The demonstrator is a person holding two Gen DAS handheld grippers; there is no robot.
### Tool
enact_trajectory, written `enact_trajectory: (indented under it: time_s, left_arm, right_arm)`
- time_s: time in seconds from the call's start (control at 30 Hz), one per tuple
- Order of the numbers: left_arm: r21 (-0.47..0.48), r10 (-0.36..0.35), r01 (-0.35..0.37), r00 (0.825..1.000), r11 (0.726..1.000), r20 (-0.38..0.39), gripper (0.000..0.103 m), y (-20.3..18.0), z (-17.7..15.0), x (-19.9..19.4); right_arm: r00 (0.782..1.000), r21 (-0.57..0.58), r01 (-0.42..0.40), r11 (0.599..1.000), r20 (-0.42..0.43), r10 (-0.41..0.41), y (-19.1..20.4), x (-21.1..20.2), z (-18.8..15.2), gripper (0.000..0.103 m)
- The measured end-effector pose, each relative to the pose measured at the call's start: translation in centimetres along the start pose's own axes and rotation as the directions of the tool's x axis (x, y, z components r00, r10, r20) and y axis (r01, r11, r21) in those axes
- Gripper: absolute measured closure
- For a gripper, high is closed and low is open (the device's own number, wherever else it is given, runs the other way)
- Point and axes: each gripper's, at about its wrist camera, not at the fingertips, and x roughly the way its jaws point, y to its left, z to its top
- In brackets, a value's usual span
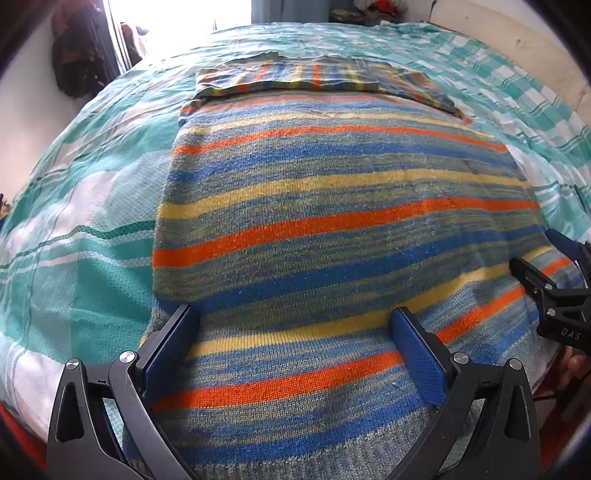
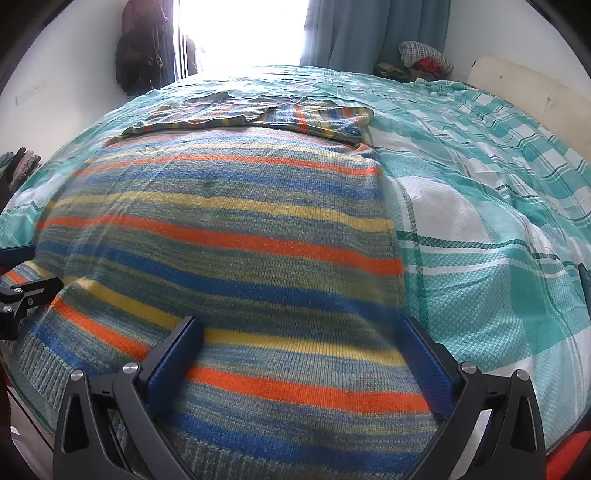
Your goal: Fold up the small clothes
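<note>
A small knitted sweater (image 1: 332, 206) with blue, orange, yellow and grey-green stripes lies flat on the bed, its sleeves folded across the far end. It also fills the right wrist view (image 2: 229, 236). My left gripper (image 1: 295, 314) is open, jaws wide apart, hovering over the sweater's near left hem. My right gripper (image 2: 303, 325) is open too, over the near right hem. The right gripper shows at the right edge of the left wrist view (image 1: 554, 295). The left gripper shows at the left edge of the right wrist view (image 2: 22, 291).
The bed is covered by a teal and white checked sheet (image 2: 480, 229). A bright window with blue curtains (image 2: 354, 33) is behind. Dark clothes (image 2: 140, 48) hang on the wall at left. A pile of clothes (image 2: 424, 59) sits at the far right. A cream headboard (image 2: 535, 88) is on the right.
</note>
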Motion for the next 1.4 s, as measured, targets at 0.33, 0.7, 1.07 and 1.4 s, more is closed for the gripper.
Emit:
enact_trajectory:
  time_s: [0.33,0.7,1.07,1.4]
  left_arm:
    - [0.005,0.002,-0.002,1.000,1.000,-0.002,0.001,-0.09,-0.08,0.27]
    - [0.011,0.005,-0.005,1.000,1.000,0.004,0.001,-0.14,-0.13,0.41]
    - [0.010,0.007,-0.007,1.000,1.000,0.004,0.001,-0.21,-0.09,0.45]
    - [0.010,0.007,-0.007,1.000,1.000,0.004,0.001,-0.24,-0.10,0.48]
  right_arm:
    - [1.000,-0.002,0.003,1.000,-0.002,-0.003,0.09,0.10,-0.03,0.000]
    - [1.000,-0.012,0.020,1.000,0.000,-0.020,0.14,0.05,-0.07,0.000]
    - [1.000,-0.013,0.022,1.000,0.000,-0.022,0.20,0.02,-0.11,0.000]
    - [1.000,-0.013,0.022,1.000,0.001,-0.022,0.22,0.00,-0.11,0.000]
